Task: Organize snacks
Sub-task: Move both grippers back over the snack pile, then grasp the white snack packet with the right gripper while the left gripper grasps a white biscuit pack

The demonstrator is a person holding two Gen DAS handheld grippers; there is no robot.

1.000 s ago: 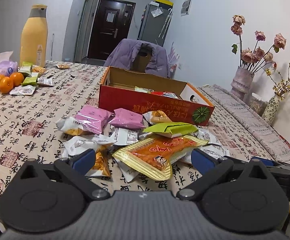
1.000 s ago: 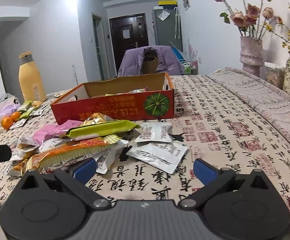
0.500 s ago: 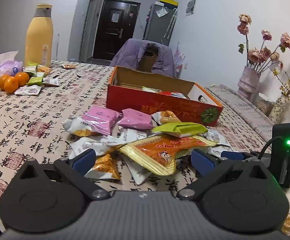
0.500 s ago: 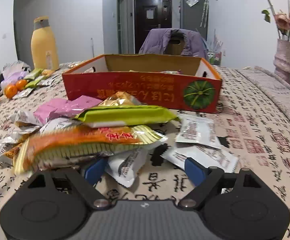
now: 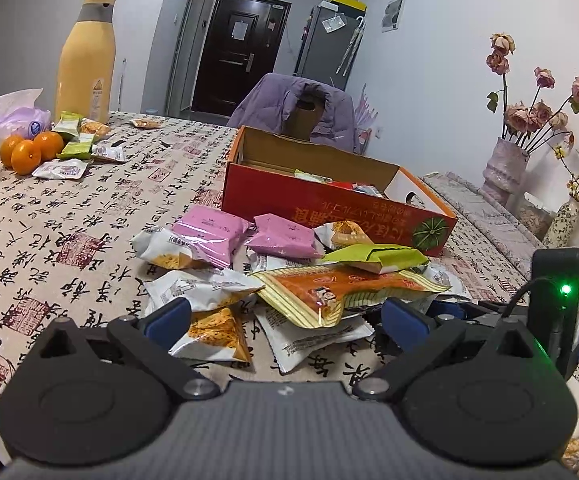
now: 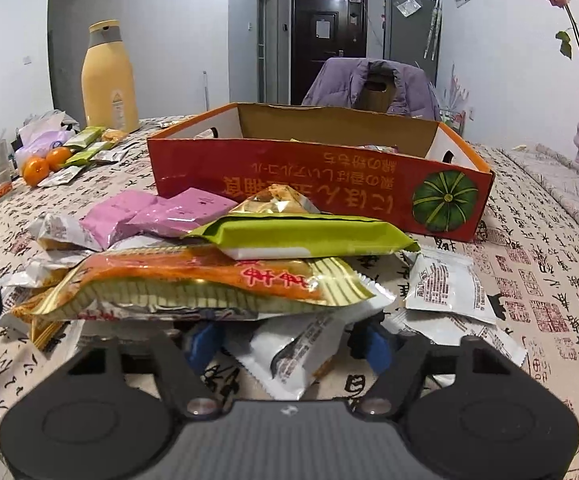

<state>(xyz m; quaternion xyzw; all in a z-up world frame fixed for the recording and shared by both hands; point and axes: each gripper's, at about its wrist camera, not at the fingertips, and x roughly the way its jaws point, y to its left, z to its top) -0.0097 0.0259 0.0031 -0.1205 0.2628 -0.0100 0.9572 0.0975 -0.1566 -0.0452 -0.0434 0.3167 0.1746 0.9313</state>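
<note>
A loose pile of snack packets is spread on the table covered by a cream cloth printed with black calligraphy, in the middle of both frames. On top of the pile lies a long orange-and-gold foil packet, and a slim lime-green wrapped bar rests across its far edge. Two flat pink plastic pouches lie behind them, toward the open red cardboard box with a green pumpkin printed on its side, which stands at centre frame just beyond the pile; a few packets are seen inside it.

In the right wrist view, the right gripper is pushed in low under the near edge of the orange-and-gold packet. Its jaws have just been closing, and a small white sachet with a dark picture is framed between the blue pads; whether the pads already press on it cannot be told, as their tips are partly hidden by the packets.

In the left wrist view, the left gripper is held spread wide at the near edge of the pile, with nothing clasped. A white-and-orange triangular packet lies just beside its left pad.

At upper left, a tall yellow bottle with a grey cap and three oranges are seen, well apart from the pile.
</note>
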